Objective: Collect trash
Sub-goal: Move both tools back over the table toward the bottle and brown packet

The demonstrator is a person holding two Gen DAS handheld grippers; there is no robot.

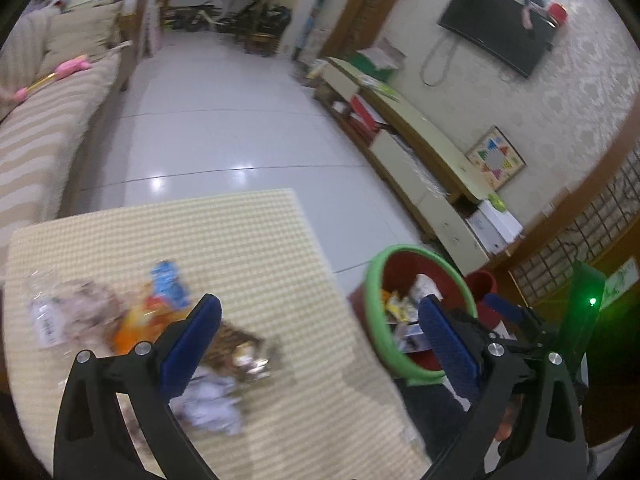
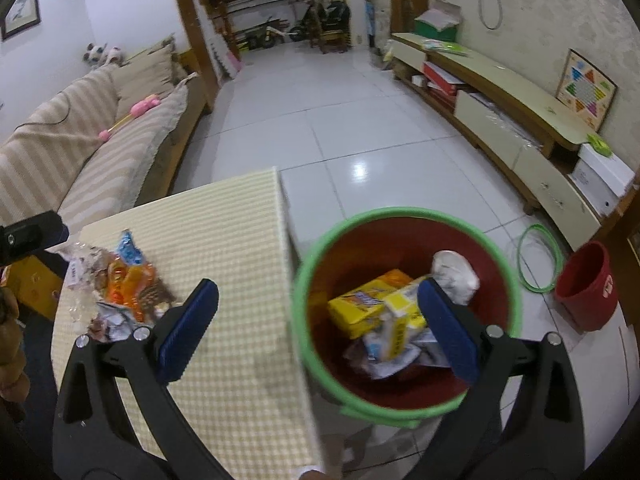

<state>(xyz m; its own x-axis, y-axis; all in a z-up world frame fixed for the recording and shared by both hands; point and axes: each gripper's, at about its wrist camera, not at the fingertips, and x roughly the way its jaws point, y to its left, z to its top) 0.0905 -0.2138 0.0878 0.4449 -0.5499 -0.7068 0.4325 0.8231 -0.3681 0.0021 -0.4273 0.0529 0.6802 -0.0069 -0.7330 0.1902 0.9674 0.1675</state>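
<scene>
A pile of trash [image 1: 160,332] lies on the checked table [image 1: 248,240]: wrappers, a blue packet, an orange wrapper, crumpled paper. My left gripper [image 1: 320,340] is open and empty, above the table's near part, its left finger over the pile. A red bin with a green rim [image 2: 404,312] stands beside the table's right edge and holds yellow boxes [image 2: 372,308] and crumpled paper. My right gripper [image 2: 316,324] is open and empty, above the gap between table and bin. The pile also shows in the right wrist view [image 2: 120,292]. The bin also shows in the left wrist view [image 1: 416,308].
A striped sofa [image 2: 92,152] runs along the left. A long TV cabinet [image 2: 512,120] runs along the right wall. A second small red bucket [image 2: 588,284] and a loose green ring [image 2: 540,260] sit on the tiled floor [image 2: 340,120] right of the bin.
</scene>
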